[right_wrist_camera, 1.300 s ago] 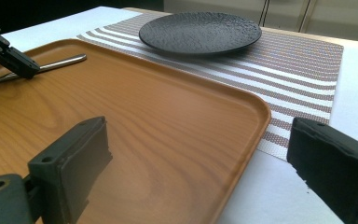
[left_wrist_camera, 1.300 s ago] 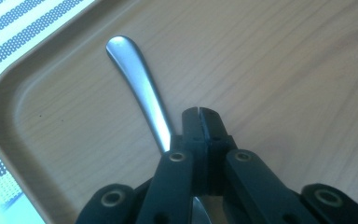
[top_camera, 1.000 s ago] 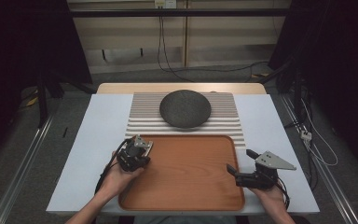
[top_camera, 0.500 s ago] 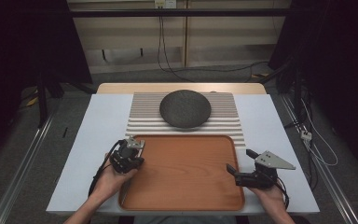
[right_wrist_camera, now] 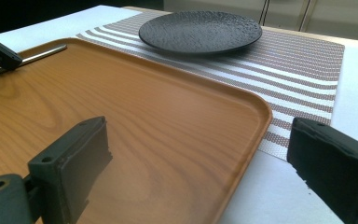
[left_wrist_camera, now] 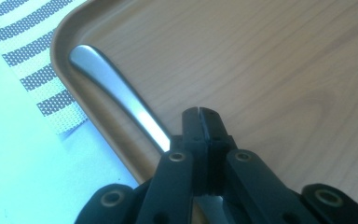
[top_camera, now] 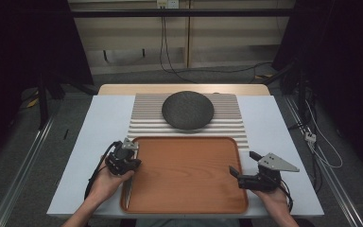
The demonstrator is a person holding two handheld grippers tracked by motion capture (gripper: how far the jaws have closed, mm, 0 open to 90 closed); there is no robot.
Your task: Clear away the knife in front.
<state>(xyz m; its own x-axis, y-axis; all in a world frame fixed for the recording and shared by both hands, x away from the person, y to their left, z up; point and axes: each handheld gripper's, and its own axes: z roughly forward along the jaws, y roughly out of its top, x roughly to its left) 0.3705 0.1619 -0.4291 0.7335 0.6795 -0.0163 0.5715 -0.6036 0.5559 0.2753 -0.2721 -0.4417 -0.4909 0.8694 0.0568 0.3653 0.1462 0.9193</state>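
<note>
A metal utensil [top_camera: 127, 191] lies along the left inside edge of the wooden tray [top_camera: 184, 175]. In the left gripper view its handle [left_wrist_camera: 107, 79] runs from the tray's corner [left_wrist_camera: 284, 70] to under my jaws. My left gripper [top_camera: 125, 161] [left_wrist_camera: 199, 112] is shut, its tips directly over the utensil; I cannot tell whether they touch it. My right gripper [top_camera: 244, 163] [right_wrist_camera: 200, 154] stands open at the tray's right edge [right_wrist_camera: 121, 93] with nothing between its jaws. The right gripper view shows the utensil [right_wrist_camera: 42, 52] and the left gripper's tip [right_wrist_camera: 0, 53] at far left.
A dark round plate [top_camera: 187, 109] [right_wrist_camera: 200, 30] rests on a striped placemat [top_camera: 227, 118] [right_wrist_camera: 298, 60] [left_wrist_camera: 28, 51] just behind the tray. White table surface [top_camera: 283, 137] flanks both. Cables trail from both grippers.
My left gripper has moved slightly left and toward the near side, down to the tray's left edge. The right gripper has stayed in place.
</note>
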